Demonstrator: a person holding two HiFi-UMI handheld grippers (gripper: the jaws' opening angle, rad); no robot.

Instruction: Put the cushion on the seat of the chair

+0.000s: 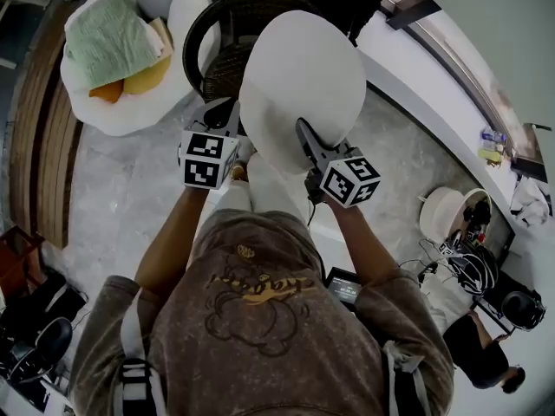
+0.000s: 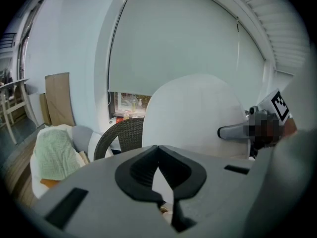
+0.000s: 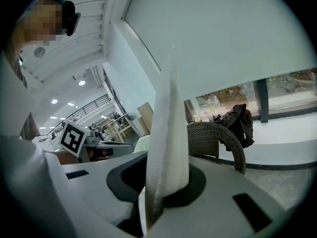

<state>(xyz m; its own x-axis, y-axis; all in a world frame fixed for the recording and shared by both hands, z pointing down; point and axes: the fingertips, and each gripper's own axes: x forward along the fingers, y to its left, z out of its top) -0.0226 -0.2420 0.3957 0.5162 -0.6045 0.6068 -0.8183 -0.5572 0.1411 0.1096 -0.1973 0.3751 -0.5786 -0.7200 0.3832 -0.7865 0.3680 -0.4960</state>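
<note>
A round white cushion [image 1: 299, 85] hangs tilted above a dark wicker chair [image 1: 221, 24], hiding most of its seat. My left gripper [image 1: 232, 120] grips the cushion's lower left edge, and my right gripper [image 1: 303, 137] holds the lower right edge. In the left gripper view the cushion [image 2: 198, 113] fills the middle and right. That gripper [image 2: 159, 182] has its jaws nearly together on a thin white sliver of the cushion, with the chair back [image 2: 124, 135] beyond. In the right gripper view the cushion [image 3: 168, 133] stands edge-on, pinched in the gripper [image 3: 158, 192], and the chair [image 3: 218, 138] is to its right.
A white armchair [image 1: 178, 24] with a green towel [image 1: 108, 33] and orange pillows stands left of the chair. A black jacket [image 1: 347, 3] lies on the white window ledge behind. At the right are a round white stool [image 1: 442, 215], tangled cables and a person [image 1: 481, 345].
</note>
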